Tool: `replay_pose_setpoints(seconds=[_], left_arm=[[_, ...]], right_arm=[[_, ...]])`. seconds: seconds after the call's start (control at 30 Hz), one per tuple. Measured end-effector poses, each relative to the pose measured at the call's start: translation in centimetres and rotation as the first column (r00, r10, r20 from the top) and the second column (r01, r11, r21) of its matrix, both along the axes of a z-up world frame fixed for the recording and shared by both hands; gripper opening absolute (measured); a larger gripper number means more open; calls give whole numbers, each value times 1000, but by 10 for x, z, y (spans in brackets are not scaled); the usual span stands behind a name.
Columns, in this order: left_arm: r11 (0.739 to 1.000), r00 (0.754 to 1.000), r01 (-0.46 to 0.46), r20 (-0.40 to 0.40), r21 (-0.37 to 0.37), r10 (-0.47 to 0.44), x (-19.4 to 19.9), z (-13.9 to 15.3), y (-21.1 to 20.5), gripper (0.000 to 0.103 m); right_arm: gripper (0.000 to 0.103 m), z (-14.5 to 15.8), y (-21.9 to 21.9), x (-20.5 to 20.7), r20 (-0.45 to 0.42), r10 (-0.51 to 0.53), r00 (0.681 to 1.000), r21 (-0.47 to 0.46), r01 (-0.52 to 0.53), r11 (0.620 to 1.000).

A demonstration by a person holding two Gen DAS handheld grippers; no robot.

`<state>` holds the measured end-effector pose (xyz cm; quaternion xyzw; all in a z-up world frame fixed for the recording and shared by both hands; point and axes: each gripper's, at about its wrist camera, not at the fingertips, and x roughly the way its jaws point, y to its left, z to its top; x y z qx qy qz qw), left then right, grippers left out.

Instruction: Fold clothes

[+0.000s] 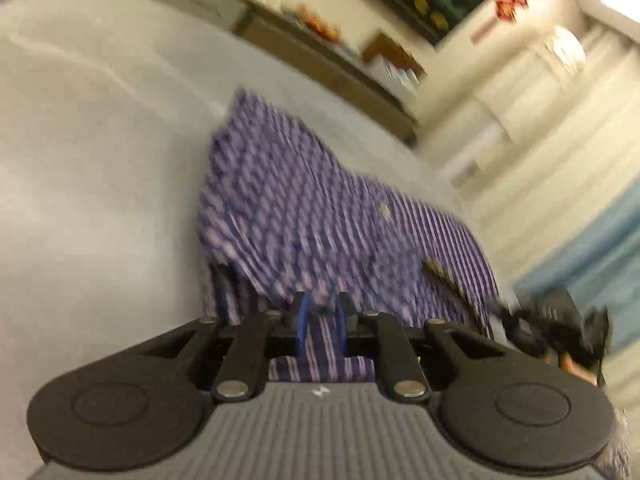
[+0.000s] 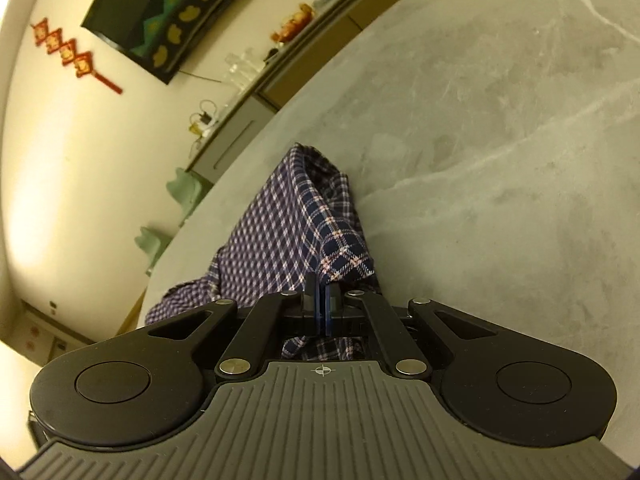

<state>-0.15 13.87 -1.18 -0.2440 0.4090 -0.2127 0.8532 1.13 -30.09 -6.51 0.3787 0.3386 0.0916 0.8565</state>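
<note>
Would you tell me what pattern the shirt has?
The shirt is navy-and-white checked, clearest in the right wrist view.

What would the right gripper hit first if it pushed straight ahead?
Most likely the raised fold of the navy plaid cloth shirt directly ahead of the right gripper; the grey marble-look tabletop lies beyond.

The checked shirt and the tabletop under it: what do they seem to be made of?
Checked shirt: thin woven fabric, probably cotton; it folds and drapes softly. Tabletop: looks like grey stone or a marble-look slab, matte, with pale veins.
</note>
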Motion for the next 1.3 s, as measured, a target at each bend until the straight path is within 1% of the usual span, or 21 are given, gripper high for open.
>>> replay_pose_setpoints(seconds=[0.03,0.13,0.17,0.2,0.27,0.33,0.4,0.43,0.47,0.5,0.67,0.77,0.83,0.87,0.9,0.97,1.03,1.1,1.17,1.23,1.3], left_arm=[[1000,1000,4,1,12,-4,-2,-2,-2,14],[999,1000,26,6,32,-26,-4,-4,-8,14],[999,999,32,5,38,-32,-5,-5,-10,15],[998,999,35,2,48,-35,-4,-6,-12,15],[997,999,40,0,63,-40,-3,-8,-15,15],[997,999,43,2,71,-43,-5,-9,-15,15],[996,999,42,3,76,-43,-3,-7,-17,15],[996,999,44,4,81,-44,-3,-6,-17,16],[995,999,43,4,87,-44,-3,-6,-19,16],[995,999,42,5,89,-43,-3,-6,-19,16],[993,999,36,10,113,-38,-2,-8,-17,16],[992,999,40,10,117,-42,-1,-8,-16,16],[989,998,49,31,139,-54,-4,-1,-19,16],[988,997,54,44,147,-61,-5,4,-20,17],[990,993,67,85,126,-78,-10,16,-20,17],[992,979,86,178,92,-102,-14,46,-16,17],[993,954,99,276,67,-114,-14,80,-11,21],[990,940,78,322,120,-113,10,100,-14,27],[983,948,40,305,179,-94,55,103,-22,28],[972,963,9,259,236,-72,101,88,-30,27],[950,981,-8,187,312,-53,134,60,-38,27]], right_arm=[[1,1,0,0,8,2,1000,7,-2,1000],[23,-2,4,1,6,30,1000,48,-31,998],[41,-4,5,1,1,44,999,65,-44,997],[50,-4,12,2,3,69,998,50,-69,996],[51,-3,27,3,5,121,993,17,-121,992],[55,-3,43,4,6,172,985,-16,-172,985],[52,2,53,3,28,203,979,-69,-201,977],[44,3,56,3,34,205,978,-90,-202,975],[12,4,59,4,31,209,977,-113,-204,972],[1,5,61,4,27,212,977,-136,-207,969],[0,10,37,-7,29,137,990,-136,-132,982],[0,0,36,-6,-20,152,988,-117,-153,981],[1,5,45,-8,-7,218,976,-127,-217,968],[3,9,49,-8,0,250,968,-132,-248,960],[9,17,50,-11,6,254,967,-164,-250,954],[16,34,51,-18,39,241,970,-253,-224,941],[16,56,51,-26,98,211,973,-360,-162,919],[16,79,57,-19,148,234,961,-425,-152,892],[16,95,67,5,165,277,947,-491,-165,855],[18,94,77,38,107,339,935,-556,-227,800],[25,90,87,65,45,374,926,-605,-273,748]])
